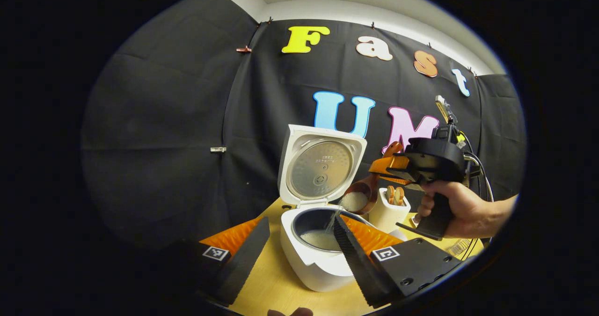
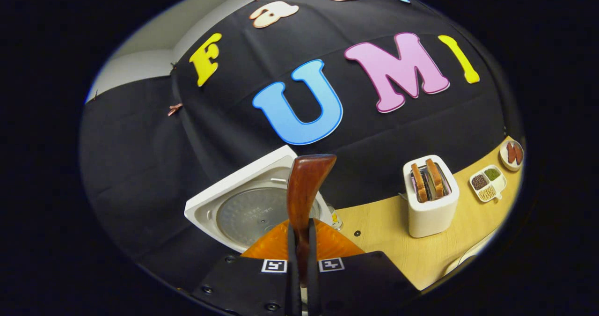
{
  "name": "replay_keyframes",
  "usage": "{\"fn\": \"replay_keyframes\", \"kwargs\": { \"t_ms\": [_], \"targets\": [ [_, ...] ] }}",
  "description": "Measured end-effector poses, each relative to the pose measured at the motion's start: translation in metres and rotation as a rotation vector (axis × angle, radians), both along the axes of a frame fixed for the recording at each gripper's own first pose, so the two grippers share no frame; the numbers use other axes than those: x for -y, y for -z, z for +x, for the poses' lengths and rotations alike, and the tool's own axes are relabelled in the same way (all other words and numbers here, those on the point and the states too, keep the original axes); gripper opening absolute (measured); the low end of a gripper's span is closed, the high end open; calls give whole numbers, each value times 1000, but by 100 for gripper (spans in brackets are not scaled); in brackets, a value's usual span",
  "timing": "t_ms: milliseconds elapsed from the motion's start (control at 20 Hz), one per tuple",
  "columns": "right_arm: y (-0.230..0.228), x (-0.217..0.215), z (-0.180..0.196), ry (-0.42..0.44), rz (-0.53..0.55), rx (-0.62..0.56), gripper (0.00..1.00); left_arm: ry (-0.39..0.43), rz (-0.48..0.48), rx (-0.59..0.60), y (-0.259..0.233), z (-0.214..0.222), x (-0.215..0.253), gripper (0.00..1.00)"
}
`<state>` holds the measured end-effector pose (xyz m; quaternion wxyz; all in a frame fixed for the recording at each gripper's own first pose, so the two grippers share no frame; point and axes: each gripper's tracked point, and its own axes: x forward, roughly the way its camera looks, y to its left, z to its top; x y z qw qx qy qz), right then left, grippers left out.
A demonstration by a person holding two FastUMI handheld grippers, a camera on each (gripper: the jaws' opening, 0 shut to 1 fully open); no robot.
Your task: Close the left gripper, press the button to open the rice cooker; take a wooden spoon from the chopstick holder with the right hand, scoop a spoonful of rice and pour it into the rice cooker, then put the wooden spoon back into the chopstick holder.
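Rice point(image 1: 354, 201) pours from brown wooden spoon point(image 2: 306, 185), clamped in right gripper point(image 2: 302, 253) jaws, into open white rice cooker point(image 1: 318, 253) between left gripper point(image 1: 299, 246) jaws, spread wide.

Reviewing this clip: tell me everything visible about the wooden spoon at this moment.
The wooden spoon is dark reddish-brown polished wood with a deep round bowl holding white rice. The right claw is shut on its handle. In the left gripper view it is tipped above the open rice cooker, beside the raised lid, with rice streaming from its bowl into the pot. In the right gripper view the handle rises between the fingers and widens upward, its surface glossy.
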<state>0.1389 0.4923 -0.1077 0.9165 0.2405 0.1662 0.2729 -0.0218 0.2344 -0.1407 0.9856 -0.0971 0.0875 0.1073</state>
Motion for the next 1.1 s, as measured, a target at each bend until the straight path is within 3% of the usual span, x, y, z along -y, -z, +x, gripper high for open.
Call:
{"fn": "replay_keyframes", "kwargs": {
  "t_ms": [200,350,550,800,1100],
  "targets": [
    [5,-19,-11,-100,-123,140,10,0,0,-17,7,-3,-2,95],
    [15,-30,-21,-178,-222,244,10,-8,54,-22,4,-9,-5,96],
    [12,-37,-42,-271,-372,440,10,13,61,-13,2,-12,3,95],
    [1,-51,-75,-368,-483,651,10,26,52,-26,13,-15,11,95],
    [-14,-50,-92,-385,-540,789,10,34,46,-25,11,-19,17,96]
  ]
}}
